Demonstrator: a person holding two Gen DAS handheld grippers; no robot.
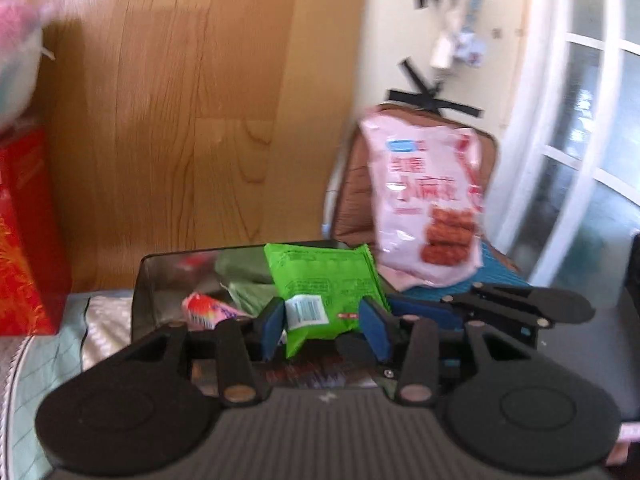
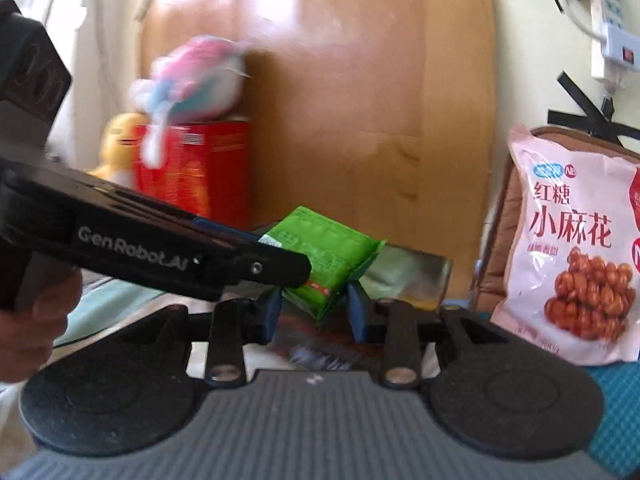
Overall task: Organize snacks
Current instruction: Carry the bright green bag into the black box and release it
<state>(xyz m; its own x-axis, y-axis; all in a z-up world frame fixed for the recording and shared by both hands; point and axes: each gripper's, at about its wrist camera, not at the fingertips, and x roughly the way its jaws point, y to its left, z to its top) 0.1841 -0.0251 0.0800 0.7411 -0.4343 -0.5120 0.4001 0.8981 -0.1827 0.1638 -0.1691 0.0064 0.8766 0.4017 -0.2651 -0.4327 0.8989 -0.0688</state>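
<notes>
A green snack packet (image 1: 320, 280) hangs above an open metal tin (image 1: 140, 280), and both grippers meet at it. My left gripper (image 1: 324, 328) has the packet between its blue pads, which stand right beside its edges without squeezing it. In the right wrist view the left gripper (image 2: 288, 268) comes in from the left over the packet (image 2: 320, 256). My right gripper (image 2: 314, 314) is shut on the packet's lower corner. In the left wrist view the right gripper (image 1: 396, 308) reaches in from the right. A large pink snack bag (image 2: 576, 248) leans upright to the right.
The tin holds a pink-red packet (image 1: 204, 312) and more green packets (image 1: 244, 280). A red box (image 2: 192, 164) with a plush toy (image 2: 200, 76) on it stands at the left, against a wooden board (image 1: 180, 120). The pink bag rests on a brown chair cushion (image 1: 352, 184). A person's hand (image 2: 32, 320) holds the left gripper.
</notes>
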